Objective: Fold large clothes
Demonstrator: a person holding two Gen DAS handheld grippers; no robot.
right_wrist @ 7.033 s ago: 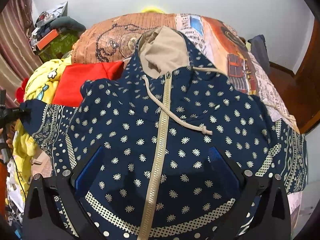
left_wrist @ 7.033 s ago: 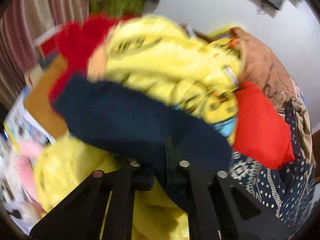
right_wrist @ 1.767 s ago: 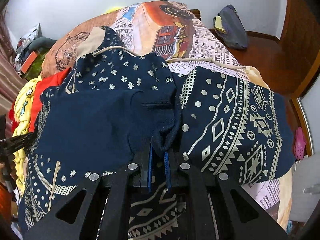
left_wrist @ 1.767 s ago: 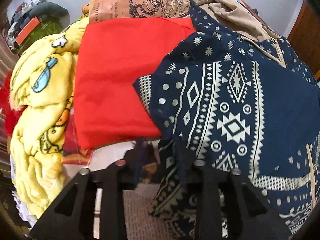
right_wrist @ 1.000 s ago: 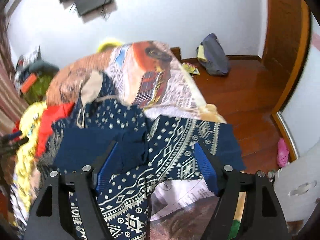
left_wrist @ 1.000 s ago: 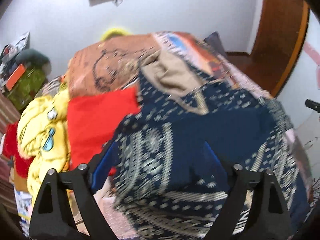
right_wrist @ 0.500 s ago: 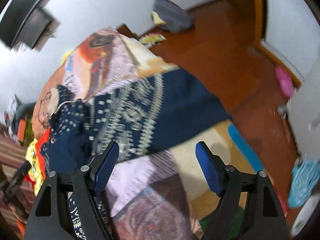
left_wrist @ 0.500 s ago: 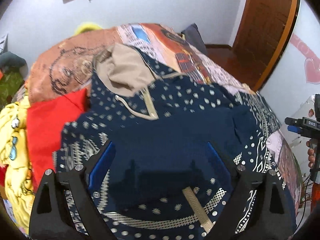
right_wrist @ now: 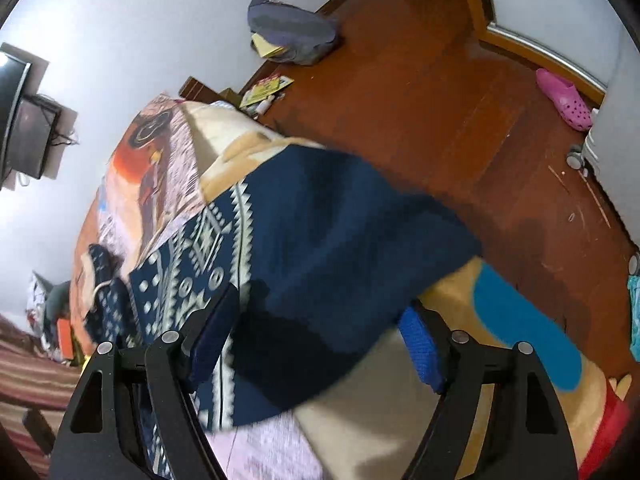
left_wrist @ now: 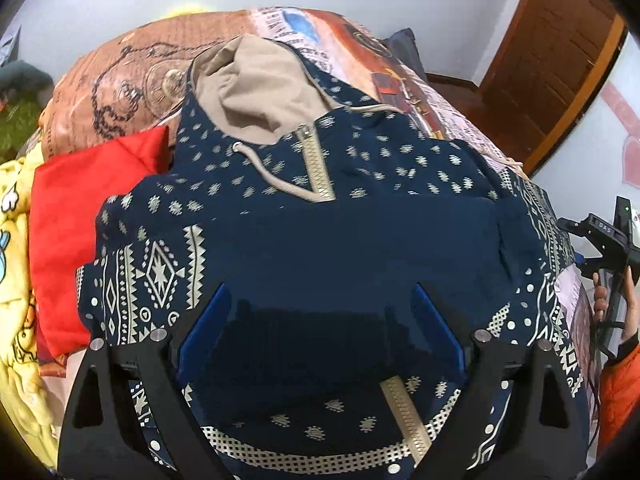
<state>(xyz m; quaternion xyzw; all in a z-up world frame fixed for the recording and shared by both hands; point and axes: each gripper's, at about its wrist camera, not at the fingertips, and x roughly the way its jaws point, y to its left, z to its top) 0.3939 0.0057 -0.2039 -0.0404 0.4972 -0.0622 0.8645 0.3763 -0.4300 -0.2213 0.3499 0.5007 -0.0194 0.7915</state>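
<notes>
A navy patterned zip hoodie (left_wrist: 320, 216) with a tan hood lining (left_wrist: 260, 88) lies face up on the bed. Both sleeves are folded across its chest, plain navy undersides up. My left gripper (left_wrist: 320, 328) is open and empty above the hoodie's lower middle. My right gripper (right_wrist: 316, 344) is open and empty at the bed's right side, over a navy patterned fold of the hoodie (right_wrist: 320, 240) near the edge. The right gripper's body also shows in the left wrist view (left_wrist: 600, 240), held by a hand.
The bed has a printed cover (left_wrist: 120, 76). A red cloth (left_wrist: 80, 208) and a yellow blanket (left_wrist: 16, 280) lie left of the hoodie. The right wrist view shows wooden floor (right_wrist: 440, 100), a grey bag (right_wrist: 288, 28), a pink clog (right_wrist: 564, 98) and a wall screen (right_wrist: 24, 136).
Both grippers let go of the sleeves and opened. The left one drew back over the hoodie's middle. The right one swung out to the bed's right edge.
</notes>
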